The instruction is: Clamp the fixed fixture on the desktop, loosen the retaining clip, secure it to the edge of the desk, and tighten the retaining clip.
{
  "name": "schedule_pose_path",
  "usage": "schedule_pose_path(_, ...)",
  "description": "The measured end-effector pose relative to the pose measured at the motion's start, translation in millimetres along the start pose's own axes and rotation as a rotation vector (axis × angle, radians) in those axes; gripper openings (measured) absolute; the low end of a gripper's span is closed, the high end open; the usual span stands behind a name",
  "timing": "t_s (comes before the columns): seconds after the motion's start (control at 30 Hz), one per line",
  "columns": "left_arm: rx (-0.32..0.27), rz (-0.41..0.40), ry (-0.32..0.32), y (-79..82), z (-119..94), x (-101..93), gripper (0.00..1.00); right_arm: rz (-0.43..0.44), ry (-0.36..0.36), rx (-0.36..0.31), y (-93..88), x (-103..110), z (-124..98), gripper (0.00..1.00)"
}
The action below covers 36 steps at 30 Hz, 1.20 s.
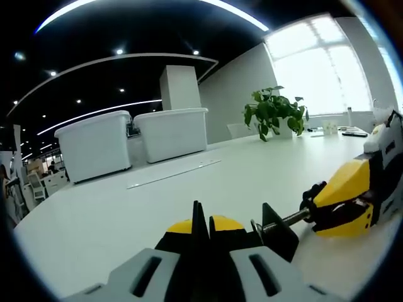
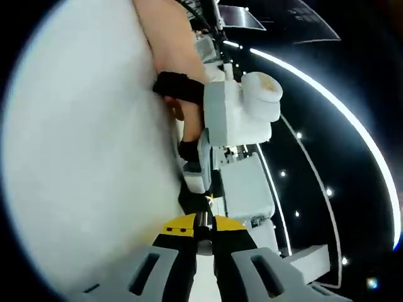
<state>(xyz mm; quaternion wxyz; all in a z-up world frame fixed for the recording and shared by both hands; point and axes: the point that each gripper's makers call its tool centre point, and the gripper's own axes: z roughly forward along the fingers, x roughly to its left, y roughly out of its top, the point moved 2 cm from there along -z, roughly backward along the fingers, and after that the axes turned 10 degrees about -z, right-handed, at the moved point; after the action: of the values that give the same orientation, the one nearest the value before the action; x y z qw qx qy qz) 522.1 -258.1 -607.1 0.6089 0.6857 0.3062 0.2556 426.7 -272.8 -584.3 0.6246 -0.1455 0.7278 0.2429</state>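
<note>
clamp (image 1: 327, 211) gripped between both jaws, seemingly at desk (image 1: 189, 189) edge

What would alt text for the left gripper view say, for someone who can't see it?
The left gripper, jaws closed, grips a yellow-and-black clamp on a white desk, while the right gripper holds the clamp's yellow handle. Behind stand two white bins and a green potted plant.

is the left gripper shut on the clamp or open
Shut on the clamp: the left gripper has its jaws closed together around the yellow-and-black body.
</note>
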Motion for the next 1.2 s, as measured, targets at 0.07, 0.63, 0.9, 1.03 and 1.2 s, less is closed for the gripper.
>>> schedule_pose_path(0.07,0.0,0.0,-0.001,0.2,0.1,0.1,0.07,0.192,-0.029,-0.021,-2.8,-12.7,-1.7,0.1)
schedule_pose_path(0.63,-0.001,0.005,-0.003,1.6,0.9,-0.5,0.08,1.414,0.05,-0.052,-52.2,-19.4,0.2,0.21)
schedule_pose_path(0.9,-0.003,0.009,-0.003,0.7,0.4,-1.6,0.07,1.385,0.055,-0.053,-45.7,-15.5,0.7,0.2)
schedule_pose_path(1.03,-0.005,0.01,-0.003,0.7,0.4,-1.9,0.07,1.304,0.051,-0.058,-42.1,-16.1,0.3,0.19)
schedule_pose_path(1.2,-0.005,0.009,-0.002,0.4,0.4,-1.8,0.07,1.193,0.039,-0.06,-37.1,-16.5,-1.2,0.17)
